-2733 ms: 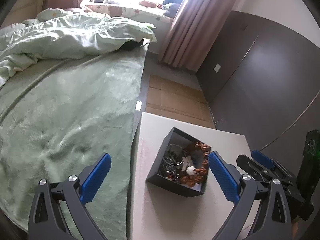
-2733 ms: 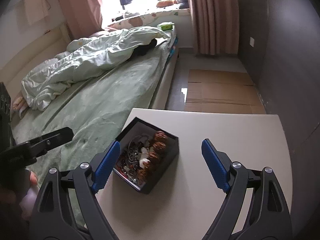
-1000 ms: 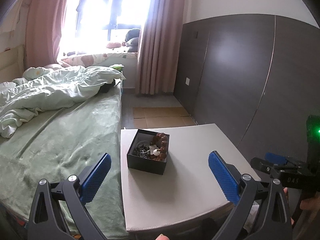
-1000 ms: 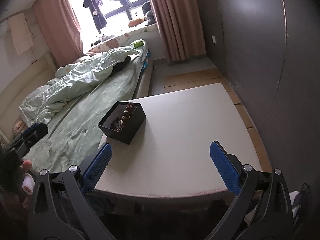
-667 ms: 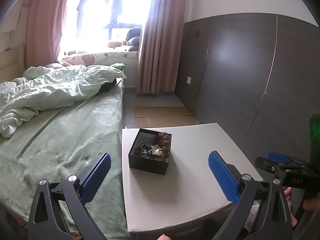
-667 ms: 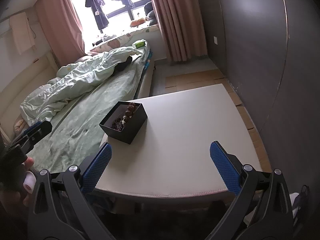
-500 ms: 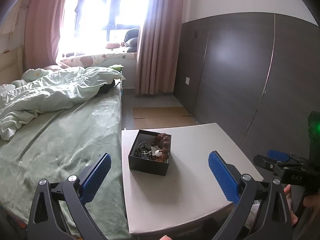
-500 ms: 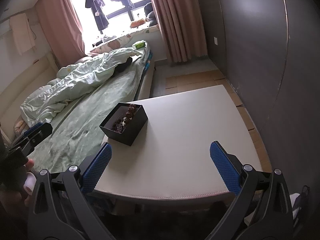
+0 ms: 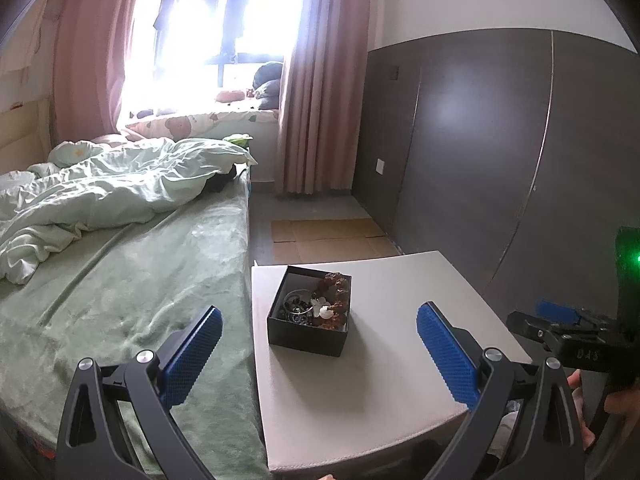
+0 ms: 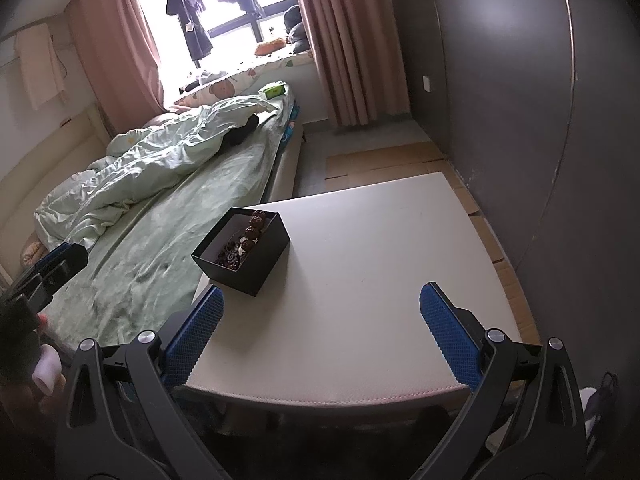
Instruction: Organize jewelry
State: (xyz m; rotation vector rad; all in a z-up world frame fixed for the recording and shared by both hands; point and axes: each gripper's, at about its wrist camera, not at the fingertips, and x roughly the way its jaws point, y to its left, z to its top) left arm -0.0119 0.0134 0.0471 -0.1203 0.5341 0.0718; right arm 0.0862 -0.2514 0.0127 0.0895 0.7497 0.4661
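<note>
A black open box (image 9: 308, 330) sits near the left edge of a white table (image 9: 380, 380). It holds jewelry (image 9: 320, 306): brown bead bracelets, a silver ring and dark beads. The box also shows in the right wrist view (image 10: 244, 258). My left gripper (image 9: 318, 344) is open and empty, held back above the table's near edge. My right gripper (image 10: 320, 328) is open and empty, also held back over the near edge. The right gripper shows at the right of the left wrist view (image 9: 560, 332).
A bed with a green sheet (image 9: 120, 280) and rumpled duvet (image 9: 120, 192) lies directly left of the table. A dark panelled wall (image 9: 500, 160) runs along the right. Cardboard (image 9: 328, 236) lies on the floor beyond the table. Pink curtains (image 9: 320, 80) frame the window.
Both grippers have pulled back and up from the box since 2.7 s ago, so the whole table now shows. Over the last second they barely moved. Both stayed open.
</note>
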